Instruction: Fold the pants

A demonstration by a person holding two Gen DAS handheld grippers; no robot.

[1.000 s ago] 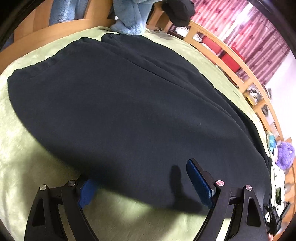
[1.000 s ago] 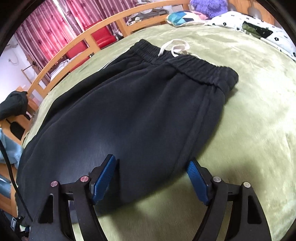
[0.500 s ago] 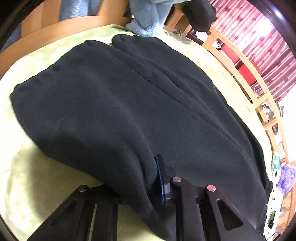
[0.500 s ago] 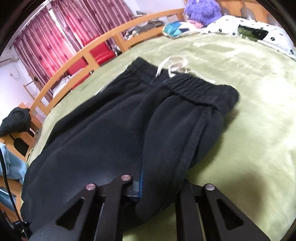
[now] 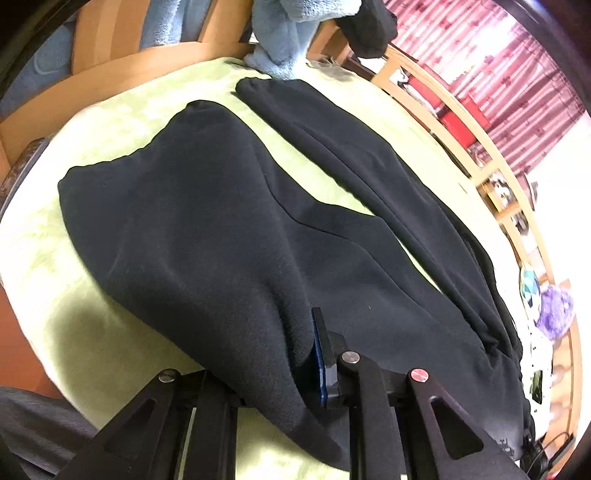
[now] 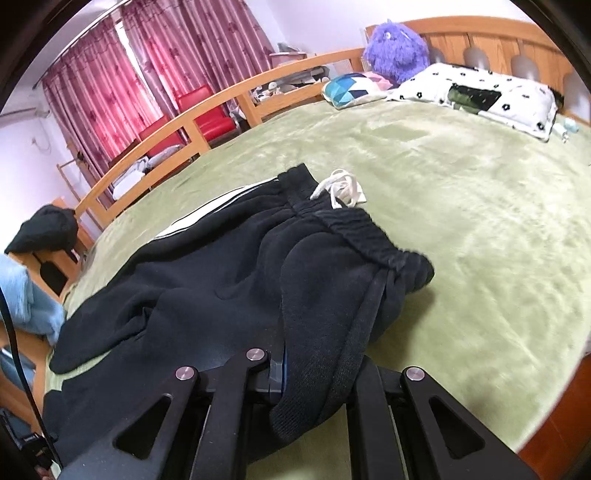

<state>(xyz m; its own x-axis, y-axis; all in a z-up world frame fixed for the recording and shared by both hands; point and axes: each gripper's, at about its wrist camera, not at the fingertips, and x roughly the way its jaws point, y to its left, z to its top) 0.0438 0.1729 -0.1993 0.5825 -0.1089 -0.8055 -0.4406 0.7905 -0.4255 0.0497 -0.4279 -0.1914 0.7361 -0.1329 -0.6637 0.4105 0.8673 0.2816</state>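
Note:
Black pants (image 5: 229,221) lie on a green bed cover (image 5: 110,122). In the left wrist view my left gripper (image 5: 295,354) is shut on the near leg's edge and lifts it; the far leg (image 5: 369,158) lies apart, with cover showing between them. In the right wrist view my right gripper (image 6: 314,373) is shut on the near edge of the pants (image 6: 221,273) below the waistband (image 6: 369,236), which is raised and bunched. A white drawstring (image 6: 341,188) lies at the waist.
A wooden bed rail (image 6: 184,125) runs along the far side. A blue fleece (image 5: 284,44) and a dark garment (image 5: 369,22) hang at the foot end. A purple plush toy (image 6: 397,48) and pillows (image 6: 476,96) lie at the headboard.
Both grippers closed on the near edge of the pants and lifted it. The near leg has pulled away from the far leg, and the waist has bunched up.

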